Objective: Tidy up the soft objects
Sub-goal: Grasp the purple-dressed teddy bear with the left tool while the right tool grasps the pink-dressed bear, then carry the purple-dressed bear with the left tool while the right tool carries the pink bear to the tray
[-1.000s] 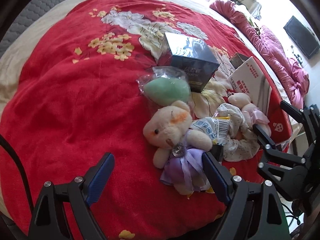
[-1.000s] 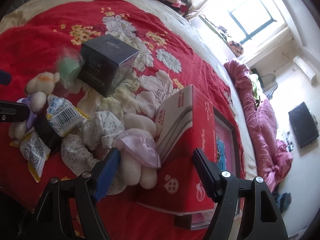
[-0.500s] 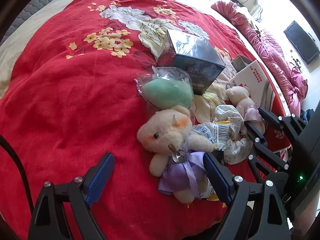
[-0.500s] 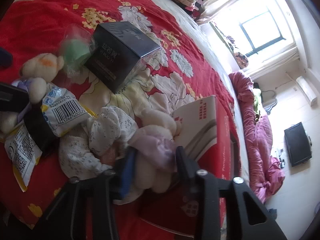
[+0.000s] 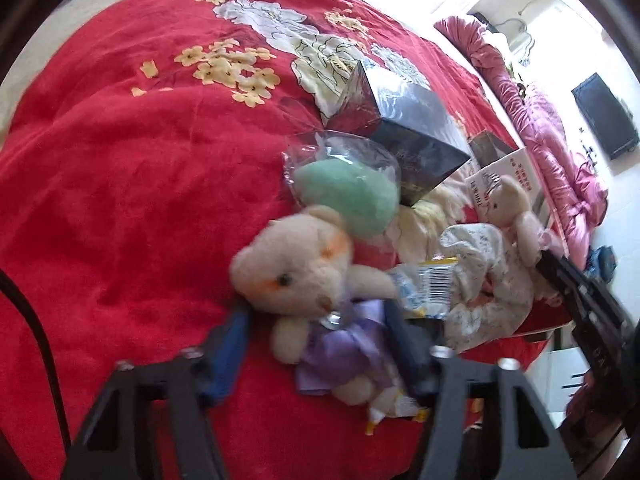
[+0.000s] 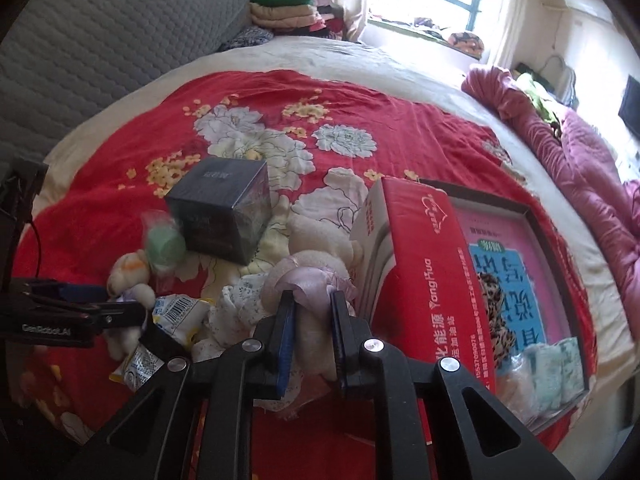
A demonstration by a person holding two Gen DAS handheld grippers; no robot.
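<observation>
Sorting barely begun: right gripper (image 6: 311, 332) clamped on pink-bowed bear (image 6: 316, 272), left gripper (image 5: 316, 344) closing around purple-bowed bear (image 5: 304, 276), sponge (image 5: 352, 196), cloth (image 5: 488, 280) and packets (image 5: 428, 284) left on bedspread (image 5: 120, 160).

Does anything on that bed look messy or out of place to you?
Yes. The soft toys lie in a jumble with things that are not soft: a crinkled snack packet is wedged between the purple-bowed bear and a floral cloth, and a dark box sits tilted against a bagged green sponge.
</observation>
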